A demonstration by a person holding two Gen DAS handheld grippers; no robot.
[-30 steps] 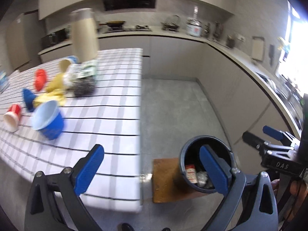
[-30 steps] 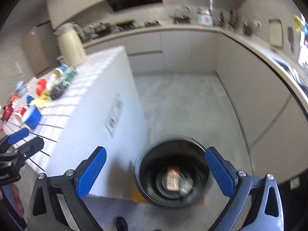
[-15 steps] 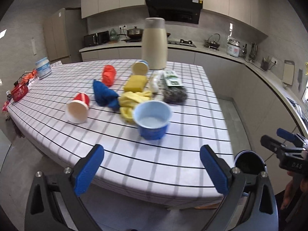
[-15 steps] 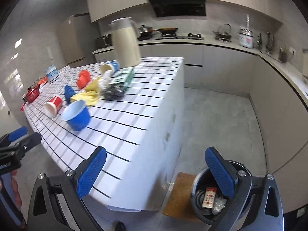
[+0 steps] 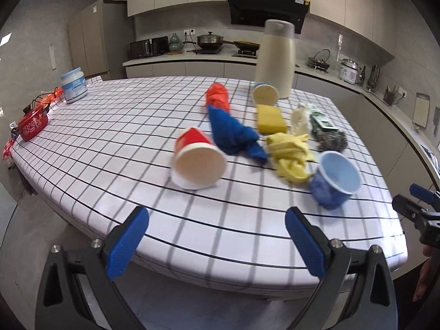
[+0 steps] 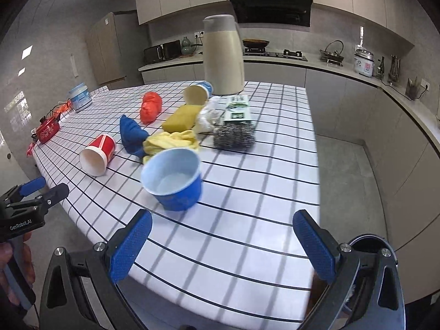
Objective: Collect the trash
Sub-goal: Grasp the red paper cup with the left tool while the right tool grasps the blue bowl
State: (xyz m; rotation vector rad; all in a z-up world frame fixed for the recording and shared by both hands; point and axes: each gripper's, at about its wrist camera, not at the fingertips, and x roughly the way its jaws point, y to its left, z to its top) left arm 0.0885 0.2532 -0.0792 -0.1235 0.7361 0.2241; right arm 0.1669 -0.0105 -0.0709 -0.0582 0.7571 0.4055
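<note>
Beyond the right claw point(image 6: 221, 243), blue cup point(image 6: 172, 183).

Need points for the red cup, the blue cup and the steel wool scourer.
red cup point(image 5: 198, 165), left wrist view, on its white inside.
blue cup point(image 6: 176, 177), right wrist view, on its pale inside.
steel wool scourer point(image 6: 234, 137), right wrist view, middle of the wire ball.

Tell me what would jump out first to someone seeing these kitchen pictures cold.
Probably the clutter on the checked table: a blue cup lies tipped nearest the right tool, with a red cup on its side facing the left tool. Behind them sit bright blue, yellow and red cloths, a steel scourer and a tall cream jug. Both tools hang open and empty at the table's near edge.
</note>
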